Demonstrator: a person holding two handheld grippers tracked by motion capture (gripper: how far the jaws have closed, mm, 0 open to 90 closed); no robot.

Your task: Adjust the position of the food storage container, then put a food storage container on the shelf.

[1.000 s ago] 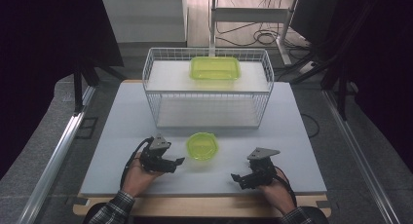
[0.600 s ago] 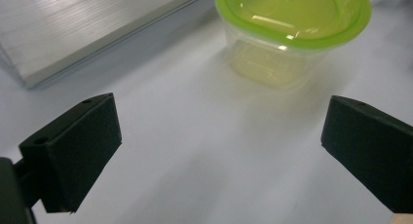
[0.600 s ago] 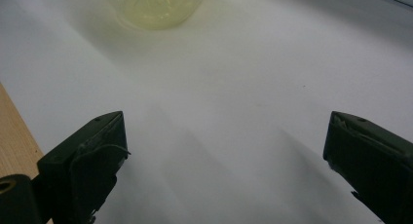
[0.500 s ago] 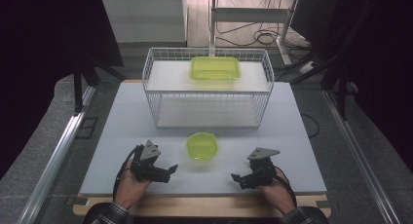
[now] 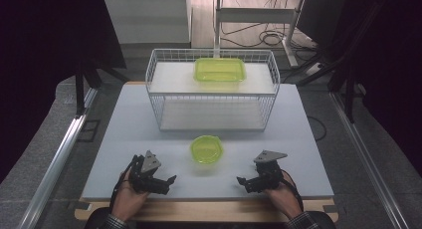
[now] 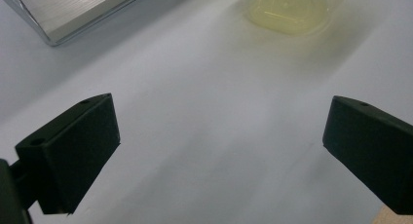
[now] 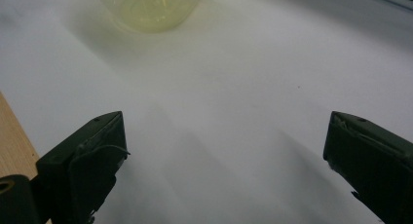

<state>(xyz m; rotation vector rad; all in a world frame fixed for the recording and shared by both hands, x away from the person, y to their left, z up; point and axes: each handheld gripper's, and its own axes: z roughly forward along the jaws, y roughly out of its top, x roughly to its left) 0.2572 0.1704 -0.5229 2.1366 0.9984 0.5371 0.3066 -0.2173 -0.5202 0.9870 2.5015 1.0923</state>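
**Green bowl alone on the table between two spread claws**

Seen from the high view: a small round green bowl (image 5: pixel 206 149) on the white table (image 5: pixel 124 134), near its front edge, just in front of a white wire rack (image 5: pixel 159 97). On the rack's upper shelf, a rectangular green container (image 5: pixel 220 70), well apart from the bowl. Left claw (image 5: pixel 168 181) low over the table at the front left, held in a hand (image 5: pixel 130 196), jaws pointing toward the bowl's side and spread wide after just opening, nothing between them. Right claw (image 5: pixel 242 181) at the front right, held in the other hand (image 5: pixel 281 196), jaws likewise spread and empty. Bowl between the two claws and a little farther back, touched by neither.

In the left gripper view: two black jaws far apart over bare white table, the bowl (image 6: pixel 292 12) blurred and pale yellow-green at the top, a metal edge (image 6: pixel 73 14) at the upper left. In the right gripper view: the same wide gap between the jaws, the bowl (image 7: pixel 151 7) blurred at the top left, a strip of wooden table edge (image 7: pixel 14 141) at the left
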